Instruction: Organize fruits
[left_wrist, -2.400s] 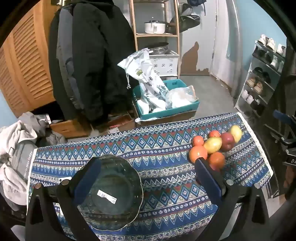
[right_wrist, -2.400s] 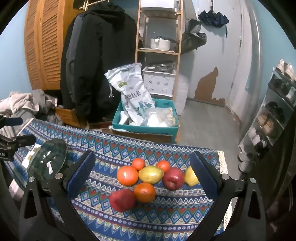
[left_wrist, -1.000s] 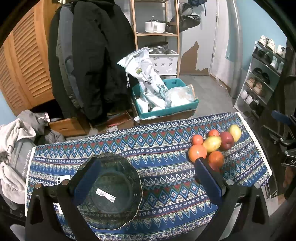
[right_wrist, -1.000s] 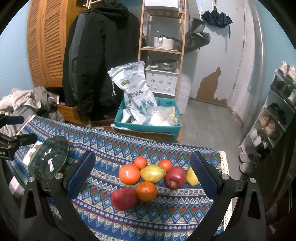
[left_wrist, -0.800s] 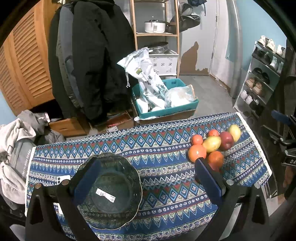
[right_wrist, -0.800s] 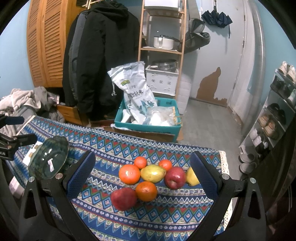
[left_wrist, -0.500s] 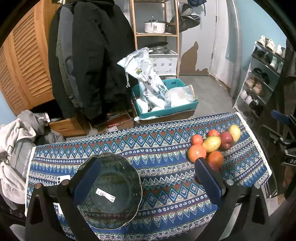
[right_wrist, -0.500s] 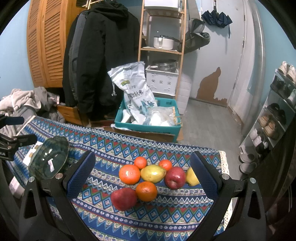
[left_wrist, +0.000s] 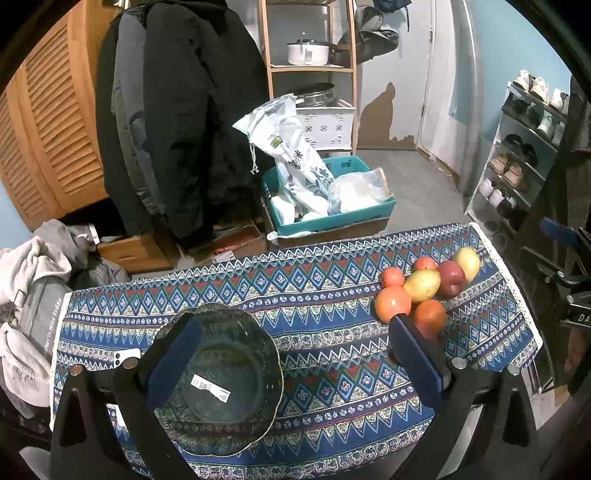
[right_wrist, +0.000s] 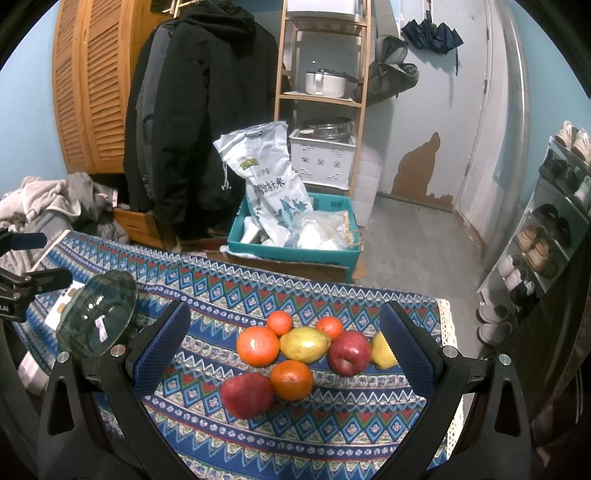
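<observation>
Right wrist view: fruit pile sitting dead ahead between the wide-apart fingers of the right gripper, nothing held. 7 pieces clumped together on the patterned cloth, red apple and orange closest. Glass bowl way off to the left, right under the left gripper, fingers also spread and empty. So right side much nearer the fruit, left side parked over the bowl. Probably a right-hand pick, then across leftward.
</observation>
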